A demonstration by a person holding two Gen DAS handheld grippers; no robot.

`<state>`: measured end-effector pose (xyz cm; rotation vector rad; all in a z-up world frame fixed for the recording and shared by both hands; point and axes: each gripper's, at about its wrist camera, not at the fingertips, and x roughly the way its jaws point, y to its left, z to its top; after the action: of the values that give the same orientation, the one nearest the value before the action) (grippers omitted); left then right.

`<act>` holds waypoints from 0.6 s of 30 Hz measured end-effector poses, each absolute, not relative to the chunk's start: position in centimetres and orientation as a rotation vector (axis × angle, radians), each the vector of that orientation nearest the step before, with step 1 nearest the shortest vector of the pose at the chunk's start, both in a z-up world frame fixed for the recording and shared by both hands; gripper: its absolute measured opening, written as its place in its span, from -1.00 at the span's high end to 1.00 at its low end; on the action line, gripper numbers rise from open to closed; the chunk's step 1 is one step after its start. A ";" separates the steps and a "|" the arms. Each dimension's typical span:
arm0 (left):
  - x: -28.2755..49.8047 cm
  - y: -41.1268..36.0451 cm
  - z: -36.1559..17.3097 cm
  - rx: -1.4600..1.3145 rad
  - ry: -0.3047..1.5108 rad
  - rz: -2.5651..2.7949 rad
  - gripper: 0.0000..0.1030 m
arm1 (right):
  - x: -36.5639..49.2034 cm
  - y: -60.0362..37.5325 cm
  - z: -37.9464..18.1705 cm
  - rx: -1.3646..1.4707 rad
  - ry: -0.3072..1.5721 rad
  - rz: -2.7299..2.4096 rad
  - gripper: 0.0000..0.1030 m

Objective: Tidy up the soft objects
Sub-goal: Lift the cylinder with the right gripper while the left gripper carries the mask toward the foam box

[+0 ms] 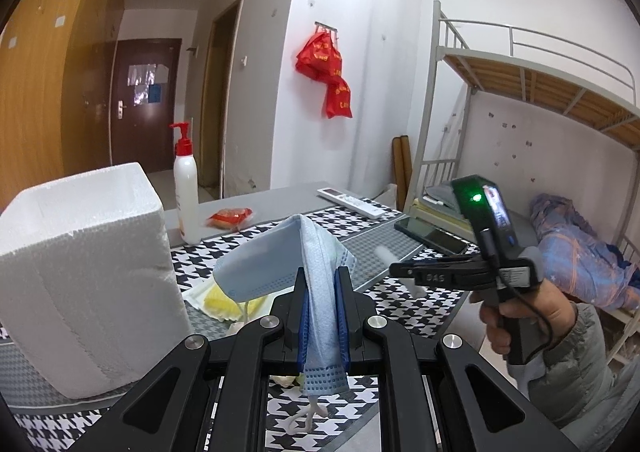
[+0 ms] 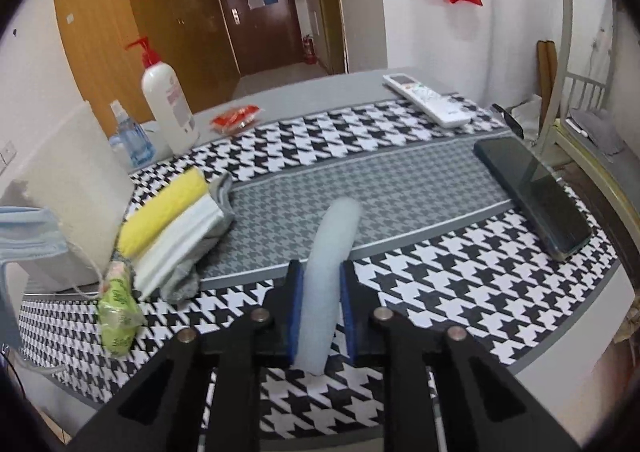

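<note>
My left gripper (image 1: 322, 292) is shut on a light blue face mask (image 1: 280, 256), which is folded over the pads; its ear loop dangles below. The mask also shows at the left edge of the right wrist view (image 2: 28, 236). My right gripper (image 2: 322, 272) is shut on a pale, soft foam tube (image 2: 332, 248) and holds it above the houndstooth cloth (image 2: 440, 272). In the left wrist view, the right gripper (image 1: 396, 270) sits to the right in a person's hand (image 1: 516, 316), with the foam tube (image 1: 382, 254) across its tips.
A white foam box (image 1: 80, 272) stands at the left. Beside it lie a yellow and white sponge pile (image 2: 164, 211) on a grey cloth and a green packet (image 2: 116, 316). A pump bottle (image 2: 168, 103), red packet (image 2: 236, 117), remote (image 2: 428, 99) and phone (image 2: 532, 191) lie farther back and right.
</note>
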<state>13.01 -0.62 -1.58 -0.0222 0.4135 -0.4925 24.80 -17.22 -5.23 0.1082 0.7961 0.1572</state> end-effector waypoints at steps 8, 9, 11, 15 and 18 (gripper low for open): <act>12.3 -0.7 -0.1 -0.011 0.370 -0.485 0.75 | 22.4 -16.8 -2.2 0.101 0.686 0.214 0.58; 12.3 -0.7 0.2 -0.008 0.363 -0.475 0.75 | 22.3 -16.7 -2.0 0.097 0.677 0.218 0.58; 12.2 -0.8 0.5 -0.002 0.357 -0.457 0.75 | 22.0 -16.5 -1.5 0.080 0.659 0.221 0.58; 12.3 -1.0 1.0 0.013 0.348 -0.426 0.75 | 21.5 -16.3 -0.6 0.072 0.624 0.238 0.58; 12.3 -1.0 1.4 0.024 0.340 -0.405 0.75 | 21.3 -16.1 0.1 0.069 0.599 0.263 0.58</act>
<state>12.31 -0.98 1.40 0.0242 0.3396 -0.4052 21.31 -16.09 0.06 0.0691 0.5985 0.2632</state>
